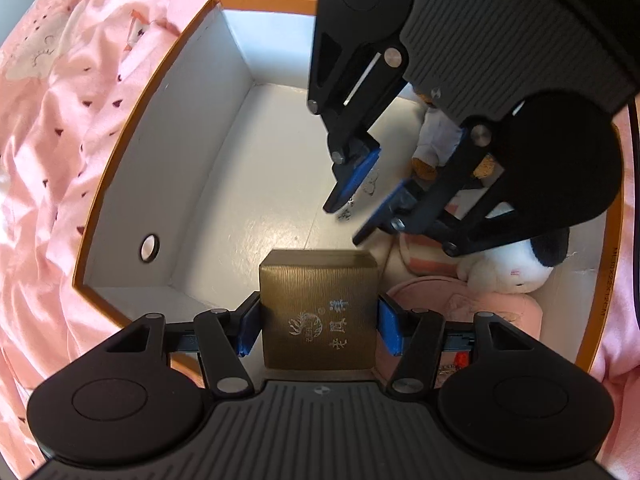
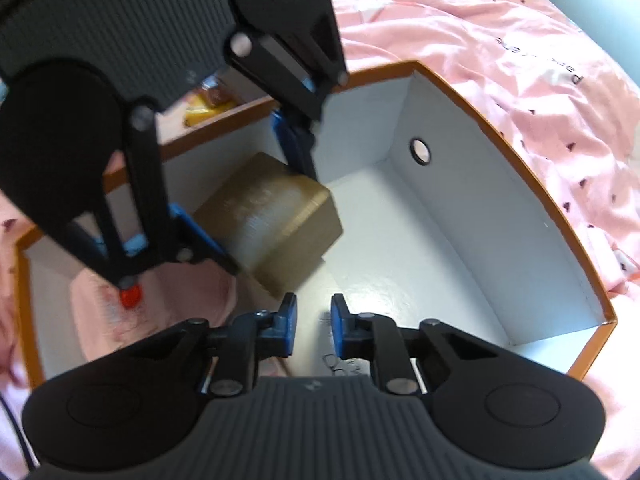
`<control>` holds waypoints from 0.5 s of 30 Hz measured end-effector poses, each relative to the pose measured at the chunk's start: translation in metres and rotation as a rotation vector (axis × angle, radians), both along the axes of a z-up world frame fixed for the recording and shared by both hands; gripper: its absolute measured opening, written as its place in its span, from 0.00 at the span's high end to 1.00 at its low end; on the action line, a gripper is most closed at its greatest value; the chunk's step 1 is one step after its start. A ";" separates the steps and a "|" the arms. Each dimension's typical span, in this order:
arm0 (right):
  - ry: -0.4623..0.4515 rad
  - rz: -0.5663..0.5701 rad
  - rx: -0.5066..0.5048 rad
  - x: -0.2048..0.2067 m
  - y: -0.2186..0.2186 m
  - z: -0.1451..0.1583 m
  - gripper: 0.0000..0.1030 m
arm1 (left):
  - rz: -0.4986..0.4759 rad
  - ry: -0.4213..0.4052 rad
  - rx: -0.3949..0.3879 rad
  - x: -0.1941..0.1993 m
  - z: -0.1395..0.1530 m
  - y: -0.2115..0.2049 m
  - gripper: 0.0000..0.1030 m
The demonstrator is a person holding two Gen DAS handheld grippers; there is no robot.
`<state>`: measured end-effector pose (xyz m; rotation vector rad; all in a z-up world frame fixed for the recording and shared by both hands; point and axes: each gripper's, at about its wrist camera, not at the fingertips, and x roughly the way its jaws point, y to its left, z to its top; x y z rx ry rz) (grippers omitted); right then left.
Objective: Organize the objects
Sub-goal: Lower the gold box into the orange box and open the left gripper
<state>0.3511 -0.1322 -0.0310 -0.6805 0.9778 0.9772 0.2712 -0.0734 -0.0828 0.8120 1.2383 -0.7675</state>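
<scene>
Inside, plush toys (image 1: 504, 272) and a pink pouch (image 1: 460, 304) are crowding one end of the orange box (image 1: 120, 160) on the bed (image 1: 48, 120); its white floor is lying bare beyond. My left tongs (image 1: 318, 322) are clamping the brown case (image 1: 320, 312) low over that floor. My right tongs (image 2: 313, 326) are standing nearly closed, empty, just beside it.

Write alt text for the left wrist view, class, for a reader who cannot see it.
The left gripper holds a small bronze box over an open orange-rimmed storage box on pink bedding. The empty right gripper reaches in beside plush toys.
</scene>
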 end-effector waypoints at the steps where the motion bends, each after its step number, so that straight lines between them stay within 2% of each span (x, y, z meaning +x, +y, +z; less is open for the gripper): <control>1: 0.000 -0.005 -0.004 0.001 0.003 -0.001 0.84 | 0.003 -0.003 0.004 0.000 -0.001 0.001 0.34; 8: 0.018 -0.098 0.048 0.011 0.016 0.003 0.84 | -0.019 -0.007 0.006 -0.008 -0.002 0.007 0.33; 15: 0.030 -0.098 0.069 0.013 0.038 0.007 0.84 | -0.039 -0.011 0.035 -0.015 -0.004 0.012 0.28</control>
